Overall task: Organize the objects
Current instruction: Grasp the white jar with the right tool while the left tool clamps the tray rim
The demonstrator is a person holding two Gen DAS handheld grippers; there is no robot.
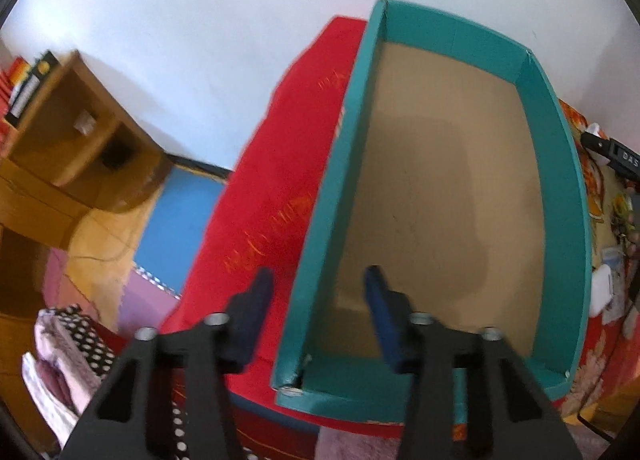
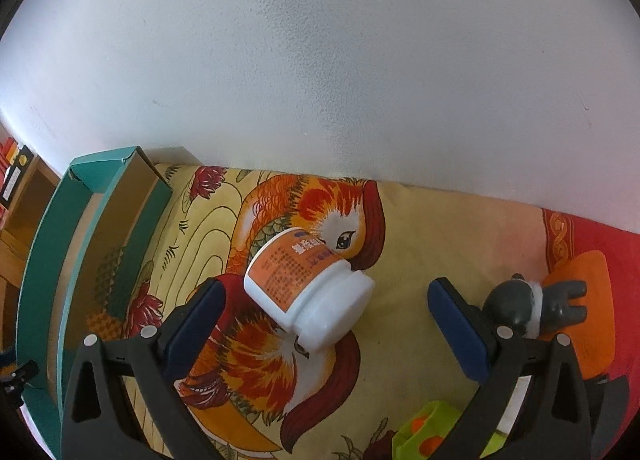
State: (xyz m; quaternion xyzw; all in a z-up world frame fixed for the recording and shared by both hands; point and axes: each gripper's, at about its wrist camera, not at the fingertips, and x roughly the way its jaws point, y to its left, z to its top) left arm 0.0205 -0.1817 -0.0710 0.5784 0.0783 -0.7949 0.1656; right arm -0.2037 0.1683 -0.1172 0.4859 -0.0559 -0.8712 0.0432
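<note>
**Trainee:** Black frames and blue pads fill the bottom of both views. What do I have in them?

**Coach:** Nothing. Your right gripper stands wide open around the white bottle, which lies on its side at frame centre on the fish-print cloth; neither pad touches it. Your left gripper is partly closed and empty, with the teal box's left wall running up between its fingers, one pad over the red cloth and one over the cardboard floor. Whether a pad touches that wall, I cannot tell.

**Trainee:** So the bottle goes first?

**Coach:** I'd judge so. It is round and lies askew to your fingers, so turn your wrist until the pads face its labelled sides, come lower, and close across the body, not the cap. Close slowly, since a glancing pad would roll it away.

**Trainee:** And then?

**Coach:** Into the box, at far left in the right view. It looks empty.

**Trainee:** What's left to sort?

**Coach:** Count with me: one bottle, one grey figurine beside your right finger, one orange block under it, one green toy with orange dots at bottom right. One box. Small items at the left view's right edge are too blurred to count.
</note>
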